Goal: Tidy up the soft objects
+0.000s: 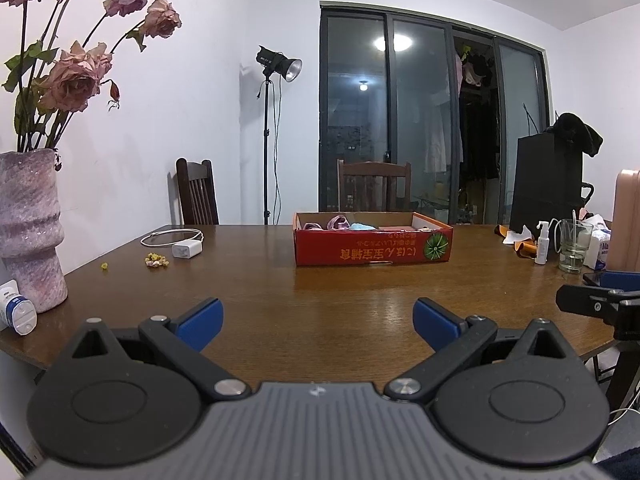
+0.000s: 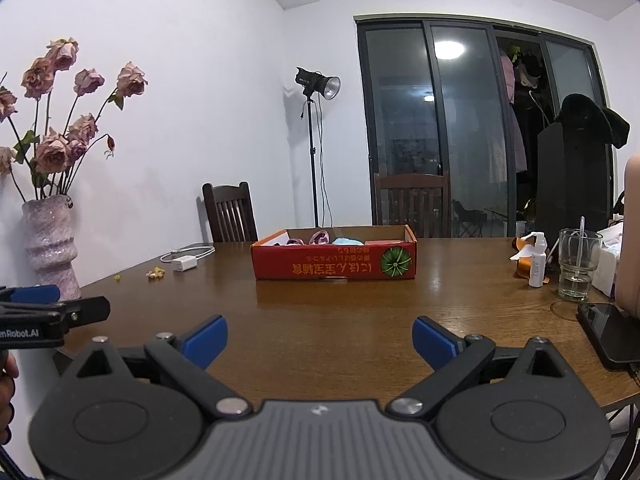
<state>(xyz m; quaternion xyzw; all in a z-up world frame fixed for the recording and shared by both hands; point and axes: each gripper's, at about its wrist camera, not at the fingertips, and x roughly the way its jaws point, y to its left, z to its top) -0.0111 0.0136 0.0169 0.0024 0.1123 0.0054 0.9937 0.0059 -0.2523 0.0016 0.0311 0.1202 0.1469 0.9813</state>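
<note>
The soft items, pink and light blue, lay in the red cardboard box at mid-frame on the wooden table. My left gripper and right gripper hung at the bottom, both spread wide, holding nothing.

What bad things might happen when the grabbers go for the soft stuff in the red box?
1. The glass of water stands near the right gripper; a wide swing might tip it onto the phone.
2. The red cardboard box looks light, so a push might slide it instead of grabbing the soft items.
</note>
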